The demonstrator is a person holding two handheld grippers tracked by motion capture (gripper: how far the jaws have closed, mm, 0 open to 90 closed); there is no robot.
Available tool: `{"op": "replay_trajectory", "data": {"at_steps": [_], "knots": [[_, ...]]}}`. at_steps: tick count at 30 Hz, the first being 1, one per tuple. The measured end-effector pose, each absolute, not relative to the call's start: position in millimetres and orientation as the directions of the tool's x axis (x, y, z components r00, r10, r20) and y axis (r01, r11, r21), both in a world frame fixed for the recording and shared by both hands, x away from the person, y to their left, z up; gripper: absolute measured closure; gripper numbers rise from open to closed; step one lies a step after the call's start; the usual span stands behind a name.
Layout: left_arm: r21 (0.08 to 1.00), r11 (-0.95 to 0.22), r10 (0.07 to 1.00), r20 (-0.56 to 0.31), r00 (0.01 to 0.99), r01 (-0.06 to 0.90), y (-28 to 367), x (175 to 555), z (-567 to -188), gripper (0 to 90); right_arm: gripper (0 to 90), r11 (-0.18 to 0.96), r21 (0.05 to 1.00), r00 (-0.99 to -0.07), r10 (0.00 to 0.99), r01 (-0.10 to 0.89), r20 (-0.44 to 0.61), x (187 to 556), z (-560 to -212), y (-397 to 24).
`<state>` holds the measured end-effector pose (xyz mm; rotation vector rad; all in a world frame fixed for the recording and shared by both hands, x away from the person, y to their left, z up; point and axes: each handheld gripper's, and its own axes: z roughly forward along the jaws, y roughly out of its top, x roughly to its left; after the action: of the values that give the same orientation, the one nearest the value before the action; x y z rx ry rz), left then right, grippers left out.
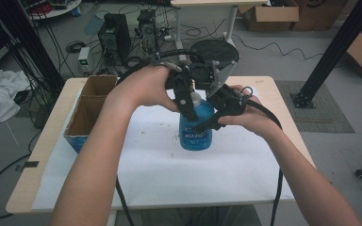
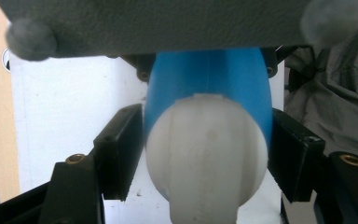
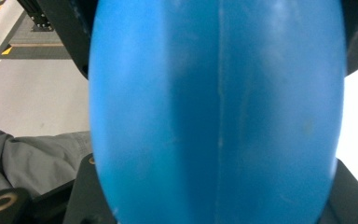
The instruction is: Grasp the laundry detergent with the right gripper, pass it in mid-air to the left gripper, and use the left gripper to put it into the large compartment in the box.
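The blue bottle stands upright on the white sheet near the middle of the table, to the right of the open cardboard box. The left gripper comes down from above, its fingers closed against both sides of the bottle's white cap. The right gripper clamps the bottle's body from the right, its fingers fully drawn in against the blue plastic.
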<state>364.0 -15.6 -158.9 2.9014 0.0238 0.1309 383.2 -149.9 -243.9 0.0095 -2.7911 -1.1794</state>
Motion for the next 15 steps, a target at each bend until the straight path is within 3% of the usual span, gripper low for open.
{"op": "replay_trajectory", "data": {"at_steps": [15], "knots": [[0.236, -0.972, 0.031, 0.09, 0.996, 0.009, -16.2, 366.6, -158.3, 38.7, 45.2, 0.697, 0.715, -0.994, -0.03, 0.057, 0.109, 385.2, -244.4, -150.2]]}}
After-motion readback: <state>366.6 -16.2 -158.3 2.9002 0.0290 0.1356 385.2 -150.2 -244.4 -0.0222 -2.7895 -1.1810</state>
